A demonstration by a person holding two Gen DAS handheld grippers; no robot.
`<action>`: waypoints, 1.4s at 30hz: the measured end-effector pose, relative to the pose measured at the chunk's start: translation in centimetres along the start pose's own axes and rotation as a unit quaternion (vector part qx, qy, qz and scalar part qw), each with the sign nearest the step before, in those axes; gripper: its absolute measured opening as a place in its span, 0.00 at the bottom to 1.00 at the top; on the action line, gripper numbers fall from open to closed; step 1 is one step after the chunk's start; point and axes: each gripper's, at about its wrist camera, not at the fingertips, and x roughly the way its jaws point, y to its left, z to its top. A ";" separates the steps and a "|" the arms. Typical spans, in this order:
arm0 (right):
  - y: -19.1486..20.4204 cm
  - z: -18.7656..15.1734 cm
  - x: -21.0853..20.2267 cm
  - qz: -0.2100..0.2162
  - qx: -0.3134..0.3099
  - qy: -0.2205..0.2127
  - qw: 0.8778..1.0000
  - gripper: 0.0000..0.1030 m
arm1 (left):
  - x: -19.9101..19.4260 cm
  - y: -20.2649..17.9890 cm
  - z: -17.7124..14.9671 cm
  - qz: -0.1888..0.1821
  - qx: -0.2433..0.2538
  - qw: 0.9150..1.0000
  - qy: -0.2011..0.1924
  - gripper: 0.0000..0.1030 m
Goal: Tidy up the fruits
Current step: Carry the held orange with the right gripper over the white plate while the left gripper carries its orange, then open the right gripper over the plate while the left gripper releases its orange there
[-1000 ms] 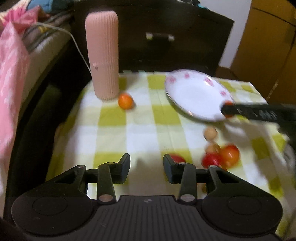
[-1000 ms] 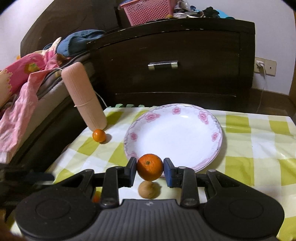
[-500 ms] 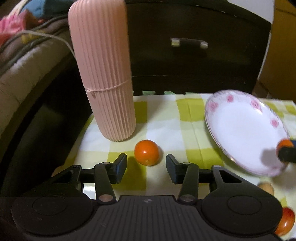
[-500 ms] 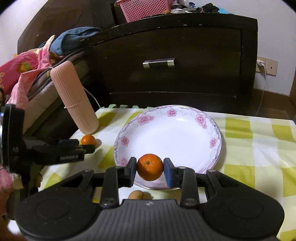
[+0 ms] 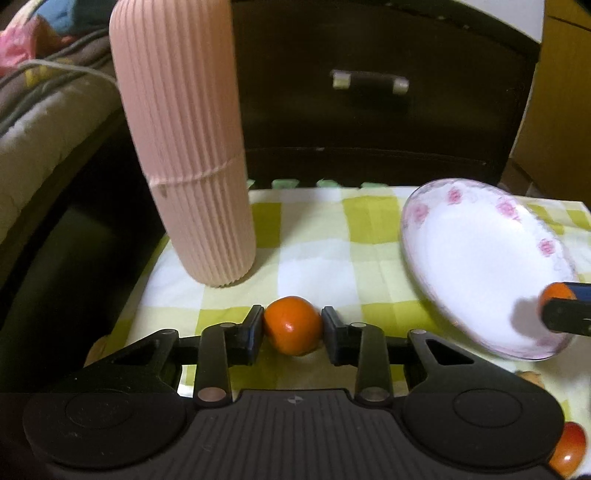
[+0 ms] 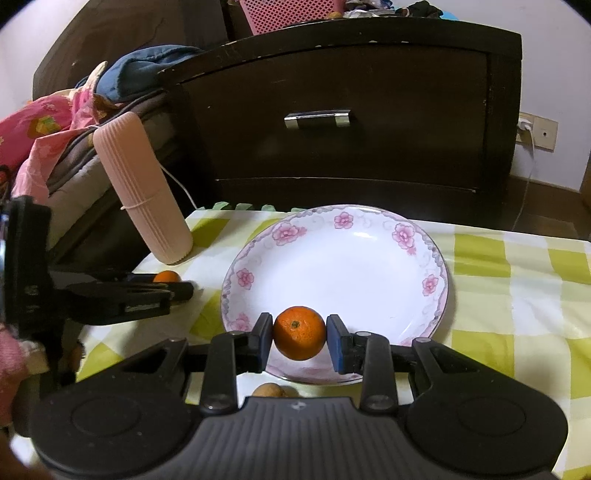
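Since a second ago our left gripper (image 5: 292, 325) has travelled from the cluster of fruit at the near edge over to the small orange fruit (image 5: 293, 325) below the pink ribbed cylinder (image 5: 184, 147), and its jaws are closing with that fruit between them, the black pads at both flanks. Our right gripper (image 6: 299, 334) has hardly shifted: its jaws stay clamped, narrow, on the mandarin (image 6: 299, 332), held over the near rim of the plate (image 6: 436, 258).

The small fruit is smooth and glossy, round, sitting on the yellow-and-white checked tablecloth (image 5: 332, 266). The mandarin is duller, with a dimpled peel and a dark stem scar facing us. The plate is shallow, white and glazed, with pink flowers and a grey scroll around its rim. The cylinder is tall, matt and finely fluted, with a seam partway up.

Only the right wrist view shows the wall socket (image 6: 535, 131), the pink mesh basket (image 6: 291, 13) on top of the dark drawer unit (image 6: 351, 122), and a brown fruit (image 6: 267, 390) just under the plate's edge. Only the left wrist view shows a red-orange fruit (image 5: 569, 450) at the bottom right corner.
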 end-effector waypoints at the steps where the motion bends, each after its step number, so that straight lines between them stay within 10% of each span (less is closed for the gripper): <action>1: -0.1 0.1 0.0 -0.002 0.001 -0.001 1.000 0.37 | -0.5 -0.1 0.3 -0.005 -0.002 1.000 -0.005 0.40; 9: -1.2 0.7 1.0 -0.020 -0.003 0.004 1.000 0.37 | -3.1 -4.8 3.2 -0.088 0.020 0.995 -0.036 0.40; 19: -1.0 0.6 2.0 -0.034 -0.038 0.015 0.999 0.38 | -1.0 -7.7 2.5 -0.103 0.038 0.994 -0.006 0.40; 28: -0.9 0.8 1.2 -0.046 -0.036 0.015 0.998 0.47 | -2.3 -6.9 2.9 -0.096 0.021 0.995 -0.001 0.64; 42: 1.0 0.1 -16.3 -0.066 -0.014 -0.074 0.995 0.53 | -19.6 -9.7 1.0 -0.018 0.056 0.991 -0.119 1.00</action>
